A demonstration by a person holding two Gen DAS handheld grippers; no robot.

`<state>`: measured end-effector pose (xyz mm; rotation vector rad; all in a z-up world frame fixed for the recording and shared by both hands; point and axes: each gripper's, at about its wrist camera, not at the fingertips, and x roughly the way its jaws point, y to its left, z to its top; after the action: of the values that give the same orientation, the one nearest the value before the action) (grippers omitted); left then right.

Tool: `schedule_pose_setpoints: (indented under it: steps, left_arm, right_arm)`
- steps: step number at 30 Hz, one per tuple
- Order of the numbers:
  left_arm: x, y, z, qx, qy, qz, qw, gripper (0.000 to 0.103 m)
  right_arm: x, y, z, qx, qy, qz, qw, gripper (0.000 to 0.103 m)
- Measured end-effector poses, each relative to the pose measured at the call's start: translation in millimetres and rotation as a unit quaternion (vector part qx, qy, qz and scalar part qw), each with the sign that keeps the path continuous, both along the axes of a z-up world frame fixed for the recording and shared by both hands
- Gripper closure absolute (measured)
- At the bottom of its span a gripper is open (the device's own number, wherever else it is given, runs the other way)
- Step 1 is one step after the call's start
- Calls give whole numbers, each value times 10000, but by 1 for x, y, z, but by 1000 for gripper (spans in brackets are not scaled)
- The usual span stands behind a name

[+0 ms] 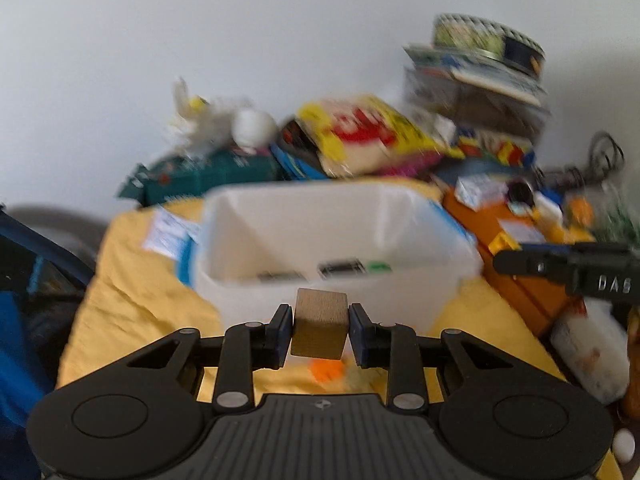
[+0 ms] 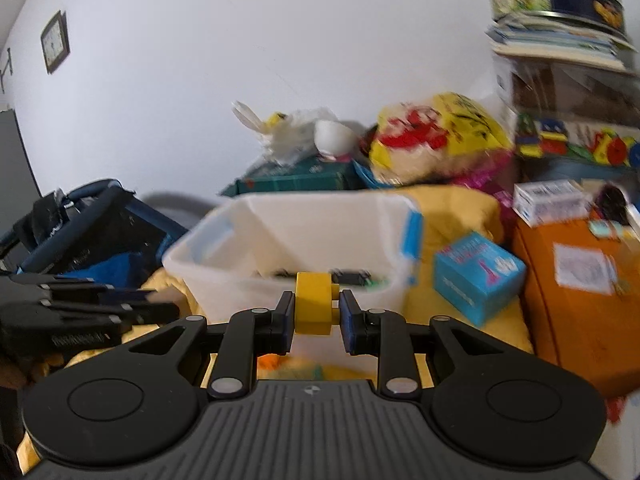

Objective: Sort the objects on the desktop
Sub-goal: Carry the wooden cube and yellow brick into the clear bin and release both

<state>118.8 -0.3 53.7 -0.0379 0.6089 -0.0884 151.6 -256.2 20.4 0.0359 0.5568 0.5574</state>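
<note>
My left gripper (image 1: 320,326) is shut on a plain wooden cube (image 1: 319,322) and holds it just in front of the near wall of a white plastic bin (image 1: 424,280). My right gripper (image 2: 316,314) is shut on a yellow plastic block (image 2: 315,304) and holds it at the near rim of the same white bin (image 2: 224,280). The bin stands on a yellow cloth (image 1: 132,304) and holds a few dark and green small items at its bottom. The right gripper shows at the right edge of the left wrist view (image 1: 568,268); the left one shows at the left edge of the right wrist view (image 2: 80,312).
An orange box (image 2: 568,304) and a blue carton (image 2: 476,276) stand right of the bin. A yellow and red bag (image 1: 360,132), a green box (image 1: 208,172) and stacked books with a round tin (image 2: 560,4) pile up behind. A dark blue bag (image 2: 92,232) lies left. An orange piece (image 1: 328,370) lies under the left gripper.
</note>
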Motion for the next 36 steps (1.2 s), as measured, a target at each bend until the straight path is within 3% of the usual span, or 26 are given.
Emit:
schedule_pose_setpoints:
  steps: [11,23,25,26,27,28,32,36]
  left_arm:
    - [57,28,64,107,-269,28,9996,69]
    - [110,35,63,158,69,100,9998,69]
    - [115,32,59,214,134,129,9996,61]
    - [117,31,56,308,144,181,9993,44]
    - [118,29,51,443,147,319,9984,31]
    - [118,29,47,533,169,443,9975,30]
    - [107,37,29,450,325,431,9975,30]
    - [75,49,17,360,203,513,9978,30]
  right_arm:
    - [57,28,42,-20,-109,38,9999,77]
    - [104,42,46,-328,186,-51,9993,77]
    - [111,46,44,-386,219,-47,9990,74]
    - [114,49,41,-438,232,-52,9988,72]
    - [116,51,38,-479,248,-93,9985,57]
    - [118,52,35,-496,274,-152,9983,41]
    - [112,52,22,-535,293,-121,9981,41]
    - [80,46,18,-544,117,23,9984,41]
